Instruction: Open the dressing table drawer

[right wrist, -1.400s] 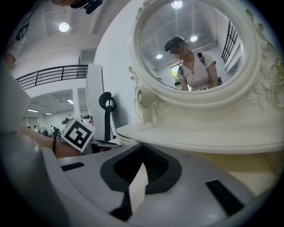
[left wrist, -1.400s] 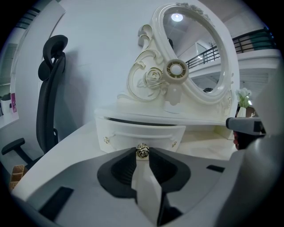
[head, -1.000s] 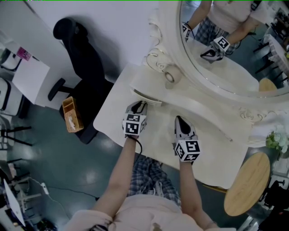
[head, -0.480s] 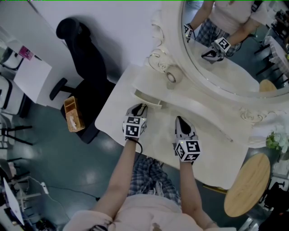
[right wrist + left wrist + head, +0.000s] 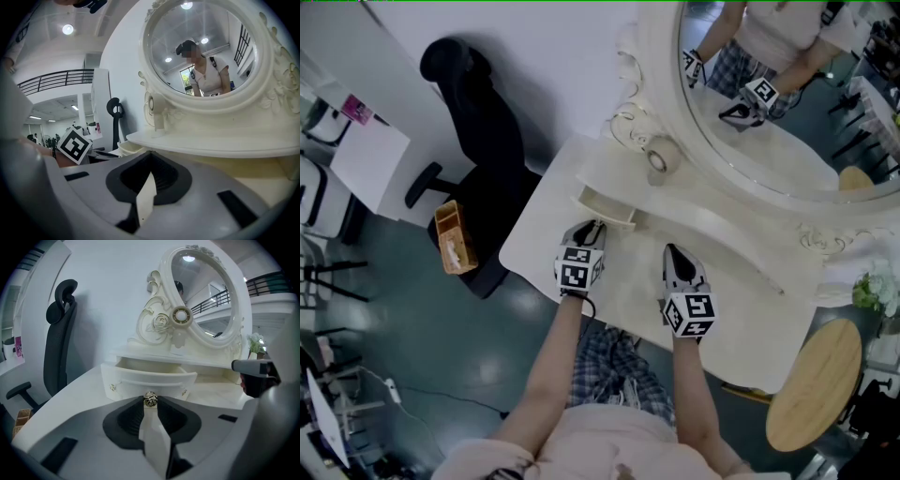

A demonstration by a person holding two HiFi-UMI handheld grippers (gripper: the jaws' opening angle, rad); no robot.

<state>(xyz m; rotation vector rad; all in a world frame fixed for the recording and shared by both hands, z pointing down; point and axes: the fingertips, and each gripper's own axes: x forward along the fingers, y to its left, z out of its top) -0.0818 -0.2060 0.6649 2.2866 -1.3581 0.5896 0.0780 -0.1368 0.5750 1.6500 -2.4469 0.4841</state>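
The white dressing table (image 5: 741,309) has a small drawer (image 5: 605,206) at its back left, and the drawer stands pulled out. In the left gripper view the hollow inside shows behind the curved drawer front (image 5: 150,379). My left gripper (image 5: 592,226) (image 5: 150,400) is shut on the drawer's small brass knob (image 5: 150,399). My right gripper (image 5: 673,249) (image 5: 149,165) rests over the tabletop to the right, apart from the drawer. Its jaws are shut with nothing between them.
A large oval mirror (image 5: 769,94) in a carved white frame rises behind the drawer. A black office chair (image 5: 483,122) and an orange wooden box (image 5: 450,236) stand left of the table. To the right are a round wooden stool (image 5: 811,394) and white flowers (image 5: 872,286).
My left gripper has drawn back slightly toward the person with the knob in it. The drawer stands out a little further. The right gripper has not moved.
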